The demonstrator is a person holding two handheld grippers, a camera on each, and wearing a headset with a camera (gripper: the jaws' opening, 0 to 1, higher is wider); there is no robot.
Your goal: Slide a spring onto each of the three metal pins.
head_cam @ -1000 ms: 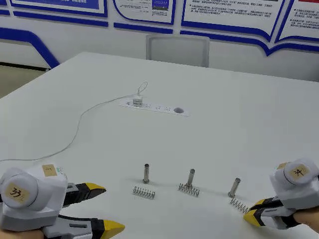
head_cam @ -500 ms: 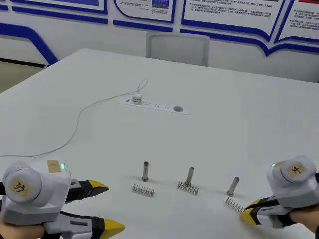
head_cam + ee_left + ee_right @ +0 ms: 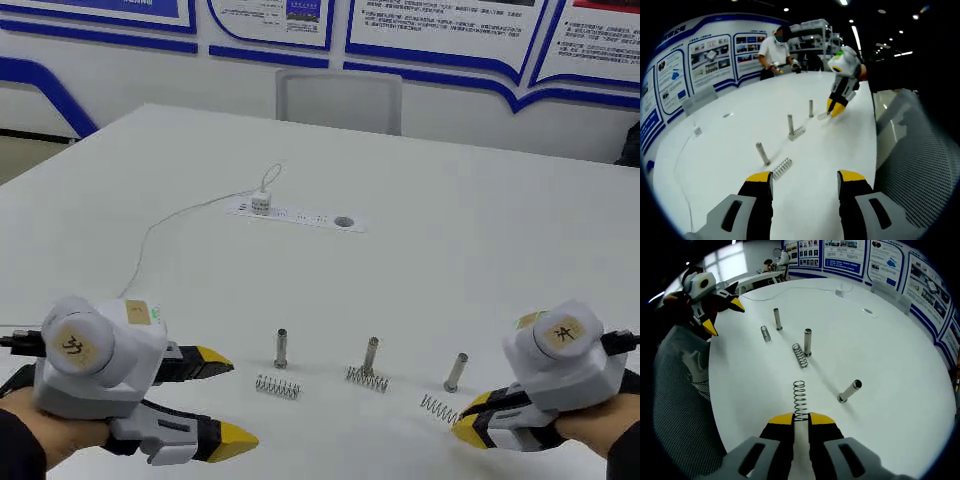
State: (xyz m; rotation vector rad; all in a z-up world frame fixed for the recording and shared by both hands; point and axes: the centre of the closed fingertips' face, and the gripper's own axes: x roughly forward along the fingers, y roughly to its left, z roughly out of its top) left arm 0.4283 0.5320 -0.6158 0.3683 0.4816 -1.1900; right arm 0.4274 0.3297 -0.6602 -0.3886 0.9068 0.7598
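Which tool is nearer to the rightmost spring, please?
Right. The right tool has its tips closed on one end of the rightmost spring; the left tool sits open far to the left, beyond the leftmost pin.

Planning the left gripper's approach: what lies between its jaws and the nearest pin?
One spring, lying flat on the table just before that pin; the left gripper view shows it best.

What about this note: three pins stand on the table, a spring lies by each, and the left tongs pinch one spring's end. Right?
Wrong side. The right tongs pinch the spring by its end, as the right gripper view shows; the left tongs hang open. The rest holds.
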